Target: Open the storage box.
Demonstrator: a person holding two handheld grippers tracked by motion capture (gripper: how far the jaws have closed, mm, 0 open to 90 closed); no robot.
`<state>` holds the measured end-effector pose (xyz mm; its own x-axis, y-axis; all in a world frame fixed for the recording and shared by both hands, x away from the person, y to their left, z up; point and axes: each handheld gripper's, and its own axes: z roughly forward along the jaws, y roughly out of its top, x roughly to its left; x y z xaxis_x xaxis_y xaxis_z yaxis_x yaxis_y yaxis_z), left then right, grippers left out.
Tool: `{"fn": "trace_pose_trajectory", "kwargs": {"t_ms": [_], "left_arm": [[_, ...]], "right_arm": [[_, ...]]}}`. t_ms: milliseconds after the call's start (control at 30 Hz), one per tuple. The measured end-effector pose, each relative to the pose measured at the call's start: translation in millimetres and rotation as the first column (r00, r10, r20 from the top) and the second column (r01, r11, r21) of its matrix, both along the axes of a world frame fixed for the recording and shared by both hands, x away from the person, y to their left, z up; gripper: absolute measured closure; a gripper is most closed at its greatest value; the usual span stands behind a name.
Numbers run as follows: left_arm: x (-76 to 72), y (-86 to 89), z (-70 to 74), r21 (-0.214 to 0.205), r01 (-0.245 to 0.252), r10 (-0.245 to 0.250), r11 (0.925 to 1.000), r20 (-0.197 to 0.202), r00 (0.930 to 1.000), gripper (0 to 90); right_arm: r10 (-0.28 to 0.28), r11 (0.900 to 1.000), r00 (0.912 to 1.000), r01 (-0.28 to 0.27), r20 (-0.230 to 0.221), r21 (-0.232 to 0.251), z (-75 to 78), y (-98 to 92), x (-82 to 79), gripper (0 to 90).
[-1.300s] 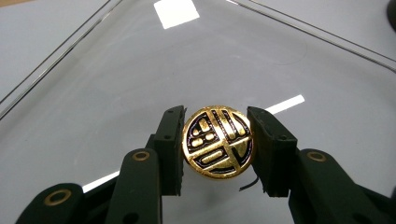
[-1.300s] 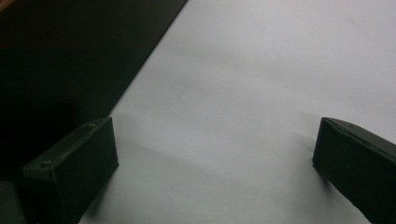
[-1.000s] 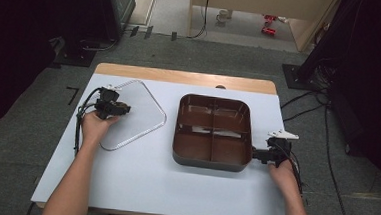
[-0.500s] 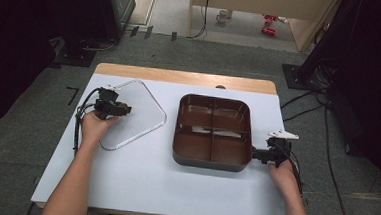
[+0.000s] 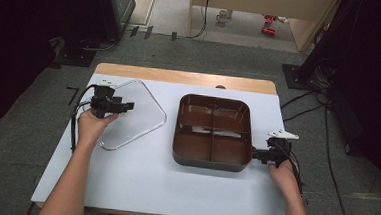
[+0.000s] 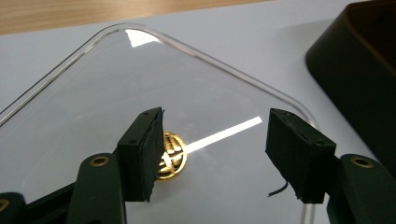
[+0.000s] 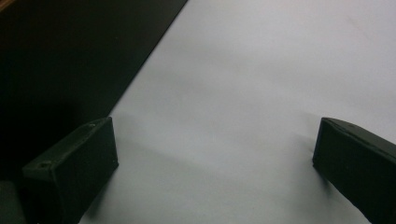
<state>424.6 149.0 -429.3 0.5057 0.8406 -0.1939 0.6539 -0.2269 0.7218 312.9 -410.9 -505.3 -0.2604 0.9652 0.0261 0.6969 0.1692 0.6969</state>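
A clear plastic lid [image 5: 137, 118] with rounded corners lies flat on the white table at the left. My left gripper [image 5: 128, 104] hovers just over it. Its jaws have just been opening and nothing is between them. In the left gripper view the left gripper [image 6: 215, 135] stands open above the lid [image 6: 140, 84], and a small gold emblem [image 6: 172, 156] shows under the left pad. A brown compartment tray [image 5: 213, 131] sits at centre right. My right gripper [image 5: 256, 154] rests open beside the tray's front right corner. In the right gripper view the right gripper [image 7: 215, 140] has only bare table between its jaws.
The tray's dark wall [image 7: 70, 56] runs along the left of the right gripper view, and its corner [image 6: 359, 79] stands to the right of the lid. The table's wooden back edge [image 5: 180, 77] lies behind both. Cables trail from each gripper.
My left gripper has risen slightly over the lid and its jaws have parted. The lid, the tray and the right hand have stayed where they were.
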Motion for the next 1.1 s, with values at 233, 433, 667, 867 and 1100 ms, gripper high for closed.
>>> {"fn": "trace_pose_trajectory", "kwargs": {"t_ms": [233, 433, 667, 867, 1100], "left_arm": [[-19.1, -17.0, 9.3, 0.017, 0.053, -0.053, 0.9985, 0.027, 0.9982, 36.2], [-31.4, -30.1, 12.0, 0.010, 0.083, -0.083, 0.9965, 0.035, 0.9959, 35.3], [-47.4, -47.4, 8.8, -0.035, 0.162, -0.161, 0.9862, 0.028, 0.9865, 30.7], [-63.2, -57.2, -0.3, -0.048, 0.195, -0.191, 0.9796, 0.071, 0.9789, 26.0], [-83.4, -74.8, -16.1, 0.003, 0.271, -0.271, 0.9625, 0.049, 0.9613, 23.3]], "right_arm": [[0.000, 1.0000, 1.0000, 0.000, 0.000, 0.000, 0.0, 0.0, 0.0, 0.0], [0.000, 1.0000, 1.0000, 0.000, 0.000, 0.000, 0.0, 0.0, 0.0, 0.0], [-0.001, 1.0000, 1.0000, 0.001, -0.001, 0.001, 0.1, 0.0, 0.1, 0.0], [0.000, 1.0000, 1.0000, 0.000, -0.001, 0.001, 0.0, 0.0, 0.1, 0.0], [0.000, 1.0000, 1.0000, 0.000, -0.001, 0.001, 0.0, 0.0, 0.1, 0.0]]}}
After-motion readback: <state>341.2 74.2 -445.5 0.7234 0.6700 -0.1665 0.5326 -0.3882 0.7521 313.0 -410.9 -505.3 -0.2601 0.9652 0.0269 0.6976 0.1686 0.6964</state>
